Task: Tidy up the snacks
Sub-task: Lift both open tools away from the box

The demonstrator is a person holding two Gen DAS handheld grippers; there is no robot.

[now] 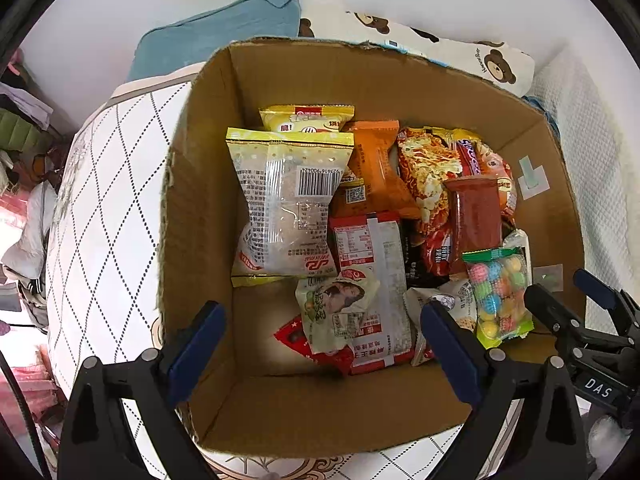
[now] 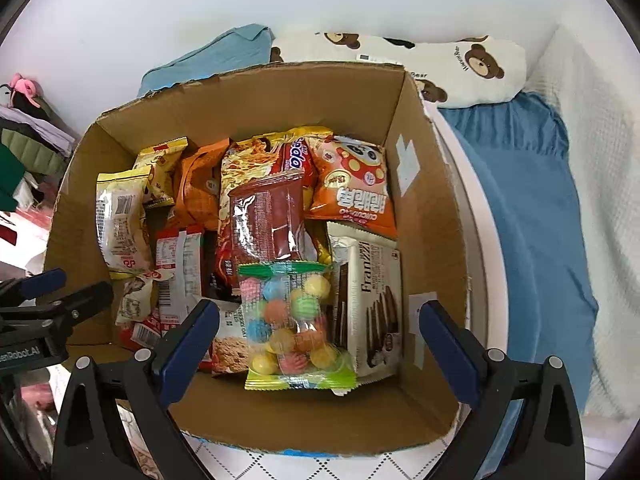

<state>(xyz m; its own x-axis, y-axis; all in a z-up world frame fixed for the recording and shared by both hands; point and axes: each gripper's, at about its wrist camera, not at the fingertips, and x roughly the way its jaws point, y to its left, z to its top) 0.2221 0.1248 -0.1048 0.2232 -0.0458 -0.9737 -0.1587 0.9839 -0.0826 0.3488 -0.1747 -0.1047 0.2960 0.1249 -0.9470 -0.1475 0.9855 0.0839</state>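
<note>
An open cardboard box point(image 1: 280, 76) point(image 2: 256, 96) holds several snack packs. On the left lies a clear and yellow cracker pack point(image 1: 286, 204) point(image 2: 120, 220). A bag of coloured candy balls point(image 1: 500, 294) point(image 2: 296, 322) lies near the front right. An orange panda pack point(image 2: 352, 184) and a white Franzzi wafer pack point(image 2: 372, 304) lie at the right. My left gripper point(image 1: 320, 344) is open and empty above the box's front left. My right gripper point(image 2: 316, 344) is open and empty over the candy bag; it also shows in the left wrist view point(image 1: 568, 300).
The box stands on a white quilted bed point(image 1: 104, 216). A blue pillow point(image 1: 216, 32), a bear-print pillow point(image 2: 460, 64) and a blue blanket point(image 2: 532, 208) lie behind and to the right. Clothes and clutter point(image 1: 20, 128) sit at the far left.
</note>
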